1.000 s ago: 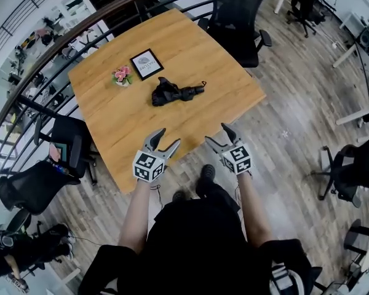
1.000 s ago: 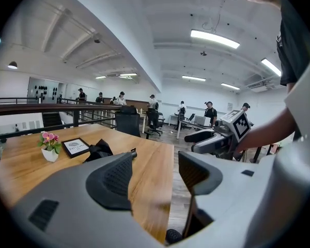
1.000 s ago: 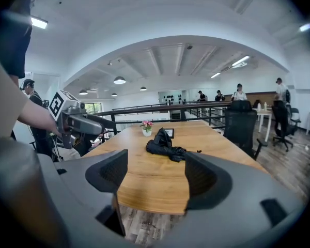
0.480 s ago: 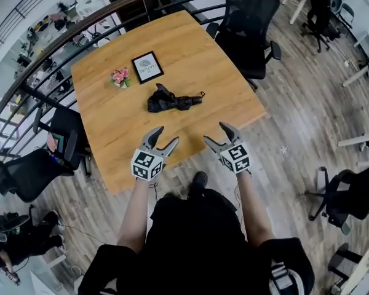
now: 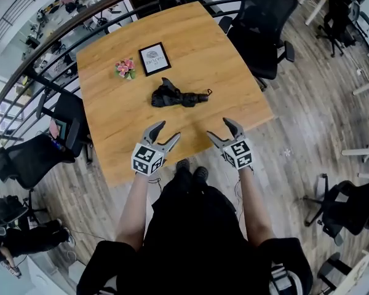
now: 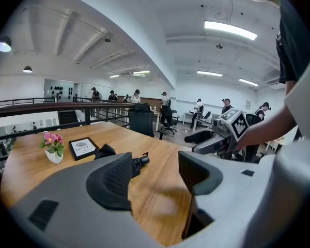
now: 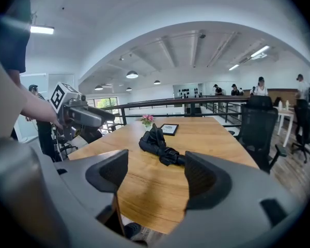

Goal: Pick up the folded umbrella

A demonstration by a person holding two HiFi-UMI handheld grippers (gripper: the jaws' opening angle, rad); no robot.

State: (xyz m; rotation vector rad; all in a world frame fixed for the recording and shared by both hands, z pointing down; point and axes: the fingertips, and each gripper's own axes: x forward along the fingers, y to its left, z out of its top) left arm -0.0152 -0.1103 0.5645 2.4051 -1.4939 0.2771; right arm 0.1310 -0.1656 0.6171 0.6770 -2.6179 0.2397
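On wooden table, crumpled black umbrella

Wooden table with black folded umbrella, framed card, small flower pot

So the desk is a light wood top with rounded corners. Near its far left corner there's a small white pot of pink flowers, with a black-framed picture just beside it, not touching. A black office chair sits at the desk's far right side, and two more black chairs are off to the left. A dark railing runs behind the far edge. The floor is grey-brown planks. Way back, a few people stand around other desks under long strip lights.
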